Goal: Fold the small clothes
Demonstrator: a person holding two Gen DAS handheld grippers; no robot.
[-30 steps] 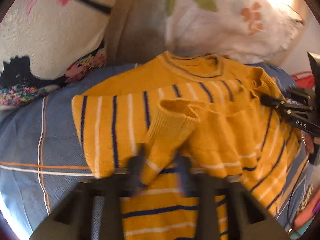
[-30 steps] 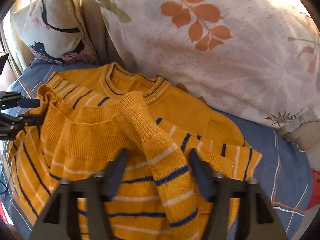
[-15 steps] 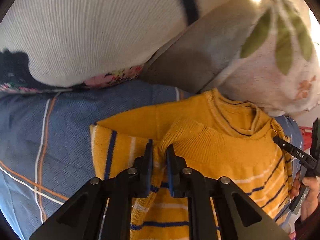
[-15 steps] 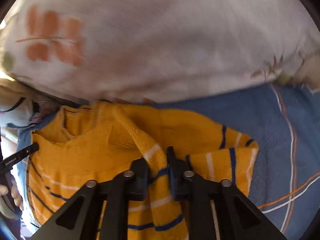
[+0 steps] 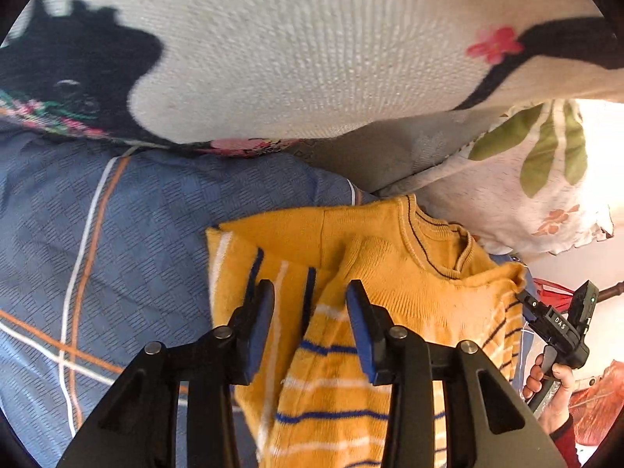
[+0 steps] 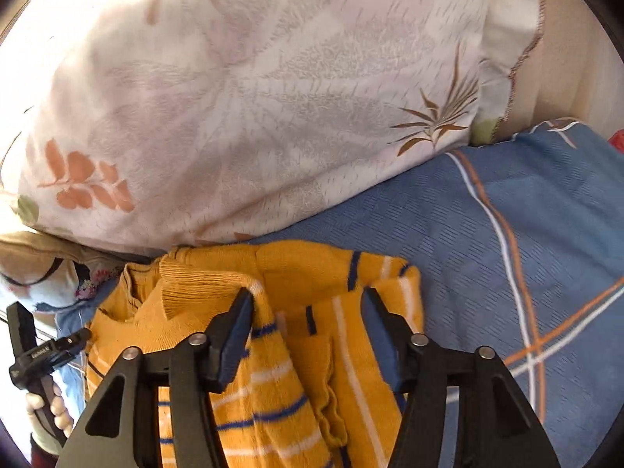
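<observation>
Both jaws just opened: left gripper (image 5: 310, 304) narrowly, right gripper (image 6: 308, 312) wide, sleeves loose between them. Bottom half now lies folded up to the sweater (image 5: 409, 296) collar; fold looks placed.

Blue checked bedspread (image 5: 148, 241) carries yellow striped sweater (image 5: 390, 273); pillows (image 6: 253, 97) behind.

My blue-padded black fingers (image 5: 259, 323) frame a mustard-yellow sweater (image 5: 409, 304) striped navy and white. Under it, a blue bedsheet (image 6: 487, 241) lined orange and white; behind, a white pillow (image 6: 241, 97) printed with orange leaves.
</observation>
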